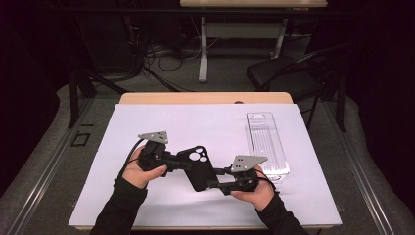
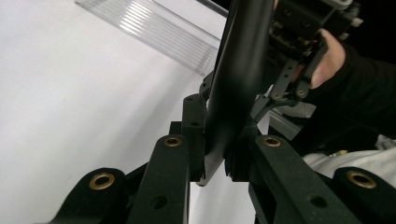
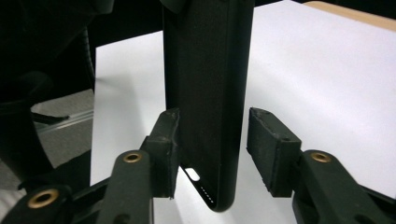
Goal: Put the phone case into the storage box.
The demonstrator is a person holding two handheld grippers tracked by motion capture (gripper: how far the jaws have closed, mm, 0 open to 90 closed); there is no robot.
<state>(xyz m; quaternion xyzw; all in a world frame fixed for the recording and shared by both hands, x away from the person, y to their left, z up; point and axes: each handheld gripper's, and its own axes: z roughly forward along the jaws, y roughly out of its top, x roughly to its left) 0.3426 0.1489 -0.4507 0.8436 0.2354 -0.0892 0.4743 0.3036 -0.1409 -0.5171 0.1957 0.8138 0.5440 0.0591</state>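
Observation:
A black phone case [image 1: 198, 166] with camera cutouts is held above the white mat [image 1: 195, 122], between both grippers. My left gripper [image 1: 178, 164] is shut on the case's upper end; in the left gripper view its pads [image 2: 194, 135] clamp the case's thin edge [image 2: 238, 79]. My right gripper [image 1: 211, 183] is at the case's lower end. In the right gripper view the case [image 3: 205, 93] stands on edge between the jaws of this gripper [image 3: 215, 126], which is open: the left pad [image 3: 168, 140] is against the case and the right pad stands off with a gap.
A clear ribbed plastic tray [image 1: 266, 142] lies lengthwise on the mat's right side, and it appears again as the tray [image 2: 159, 32] in the left gripper view. Beyond the table stand a black chair [image 1: 288, 73] and a second desk [image 1: 205, 49] with cables.

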